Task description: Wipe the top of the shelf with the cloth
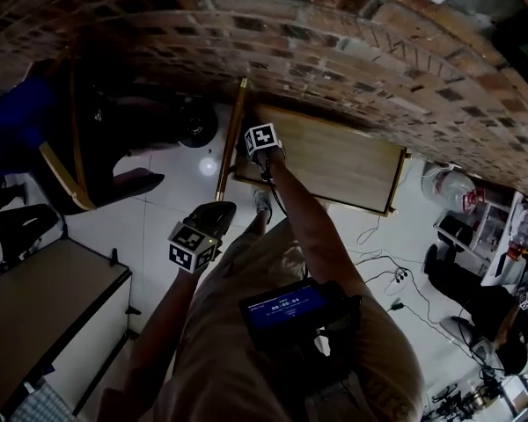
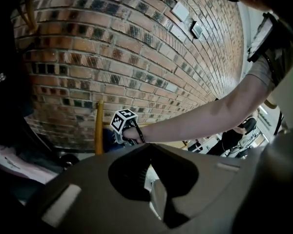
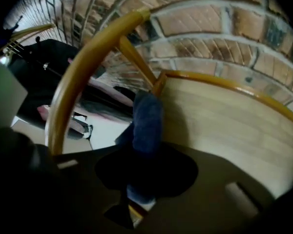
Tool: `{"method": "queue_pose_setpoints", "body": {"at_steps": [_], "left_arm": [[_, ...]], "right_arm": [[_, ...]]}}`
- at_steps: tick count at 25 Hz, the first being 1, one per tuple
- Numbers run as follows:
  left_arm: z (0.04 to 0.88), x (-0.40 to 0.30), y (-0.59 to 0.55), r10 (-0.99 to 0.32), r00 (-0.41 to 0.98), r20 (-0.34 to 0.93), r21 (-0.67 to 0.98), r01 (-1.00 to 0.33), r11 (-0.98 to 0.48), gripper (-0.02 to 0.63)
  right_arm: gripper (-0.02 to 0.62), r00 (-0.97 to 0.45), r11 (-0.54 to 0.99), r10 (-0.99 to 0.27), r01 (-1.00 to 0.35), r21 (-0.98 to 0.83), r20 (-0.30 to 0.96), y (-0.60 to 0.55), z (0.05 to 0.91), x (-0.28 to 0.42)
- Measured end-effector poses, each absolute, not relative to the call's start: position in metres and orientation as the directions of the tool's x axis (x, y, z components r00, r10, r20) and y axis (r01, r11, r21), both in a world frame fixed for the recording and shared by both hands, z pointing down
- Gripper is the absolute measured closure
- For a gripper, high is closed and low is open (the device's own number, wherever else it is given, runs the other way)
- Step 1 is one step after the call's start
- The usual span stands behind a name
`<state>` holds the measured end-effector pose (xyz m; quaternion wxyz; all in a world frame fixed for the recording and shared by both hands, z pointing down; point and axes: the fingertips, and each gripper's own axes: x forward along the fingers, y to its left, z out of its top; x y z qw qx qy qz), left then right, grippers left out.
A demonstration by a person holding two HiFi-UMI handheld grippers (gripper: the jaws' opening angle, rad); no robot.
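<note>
**Cloth at the shelf's left end, ready to sweep**

We see the right gripper [image 1: 260,143] clamped on the blue cloth [image 3: 147,121], which hangs out of its jaws in a bunched fold. The cloth sits at the left-hand edge of the pale wooden shelf top [image 1: 334,161], just beside the yellow post [image 1: 231,139] at upper centre of the head view. We judge this a sensible starting corner: from here one stroke could run the length of the board along the brick wall [image 1: 352,51].

The left gripper [image 1: 209,222] hangs lower, at centre left of the head view and well apart from the shelf. Its jaws look drawn together with nothing between them. We take it as simply kept clear, since wiping needs only one tool.

As for writing, the screen [image 1: 286,306] on the person's chest glows blue with a row of digits, too small for us to read surely. The marker cubes carry only black-and-white patterns.
</note>
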<state>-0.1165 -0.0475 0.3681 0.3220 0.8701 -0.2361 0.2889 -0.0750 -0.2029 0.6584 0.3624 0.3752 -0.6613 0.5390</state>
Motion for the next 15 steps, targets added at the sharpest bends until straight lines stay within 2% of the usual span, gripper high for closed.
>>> {"method": "queue_pose_setpoints", "body": {"at_steps": [3,6,15], "left_arm": [[0.374,-0.124,-0.043,-0.211,0.710,0.672,0.440,-0.612,-0.657,0.603],[0.374,-0.113,-0.043,-0.191,0.724,0.663,0.462,-0.597,-0.656,0.603],[0.369,-0.045,-0.052,-0.110,0.769,0.630,0.485,-0.500,-0.718,0.603]], "right_arm": [[0.503,-0.442,0.088,-0.102,-0.896,-0.434,0.891,-0.192,0.673,-0.052],[0.503,-0.414,-0.006,-0.125,-0.908,-0.418,0.902,-0.175,0.675,0.004],[0.503,-0.199,-0.302,-0.143,-0.924,-0.235,0.969,-0.066,0.676,0.268]]}}
